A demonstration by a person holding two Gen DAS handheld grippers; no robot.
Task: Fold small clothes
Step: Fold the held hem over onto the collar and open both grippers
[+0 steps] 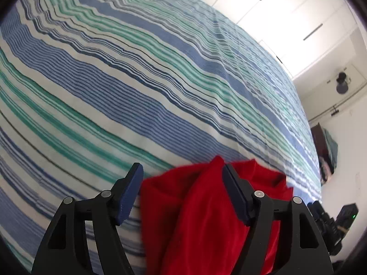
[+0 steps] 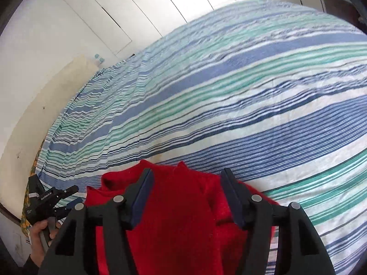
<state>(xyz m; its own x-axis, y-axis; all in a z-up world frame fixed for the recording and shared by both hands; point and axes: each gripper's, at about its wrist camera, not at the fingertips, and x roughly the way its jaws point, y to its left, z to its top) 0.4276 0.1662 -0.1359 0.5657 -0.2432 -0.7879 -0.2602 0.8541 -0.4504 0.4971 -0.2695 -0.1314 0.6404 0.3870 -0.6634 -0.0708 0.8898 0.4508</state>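
Observation:
A small red garment (image 1: 201,208) lies bunched on the striped bed sheet (image 1: 137,91) near the bed's front edge. My left gripper (image 1: 181,181) is open, its jaws wide apart, with the red cloth between and below them. In the right wrist view the same red garment (image 2: 174,210) lies under my right gripper (image 2: 185,183), which is also open with its jaws spread over the cloth. Neither gripper is closed on the fabric. The lower part of the garment is hidden behind the gripper bodies.
The blue, green and white striped sheet (image 2: 229,91) covers the bed. White wardrobe doors (image 1: 286,11) stand beyond it. The other gripper, held in a hand (image 2: 45,206), shows at the right wrist view's lower left. Dark equipment (image 1: 339,220) sits at the right.

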